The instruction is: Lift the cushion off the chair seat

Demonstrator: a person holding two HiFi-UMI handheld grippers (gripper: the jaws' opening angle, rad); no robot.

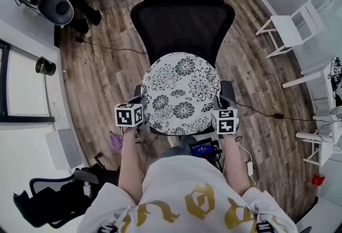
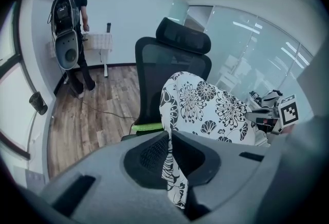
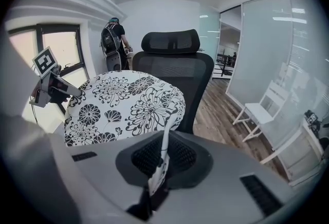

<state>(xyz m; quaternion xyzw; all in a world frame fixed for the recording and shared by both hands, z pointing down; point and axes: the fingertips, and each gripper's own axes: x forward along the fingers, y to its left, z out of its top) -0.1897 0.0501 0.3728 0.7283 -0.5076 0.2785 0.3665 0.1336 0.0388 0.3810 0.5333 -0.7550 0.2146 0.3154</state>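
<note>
A white cushion (image 1: 181, 93) with black flower print is held above the seat of a black mesh office chair (image 1: 183, 13). My left gripper (image 1: 140, 126) is shut on the cushion's near-left edge, with a fold of the fabric (image 2: 172, 166) pinched between its jaws. My right gripper (image 1: 218, 124) is shut on the near-right edge, a strip of fabric (image 3: 160, 161) caught between its jaws. The cushion (image 2: 211, 110) bulges up between the two grippers and hides the chair seat. In the right gripper view the cushion (image 3: 123, 105) stands in front of the chair back (image 3: 175, 71).
A person with a backpack device (image 2: 69, 38) stands at a white table far behind the chair. A white chair (image 1: 291, 29) stands at the right by a glass wall. Cables (image 1: 256, 111) run over the wood floor. Another dark chair (image 1: 59, 200) is at my near left.
</note>
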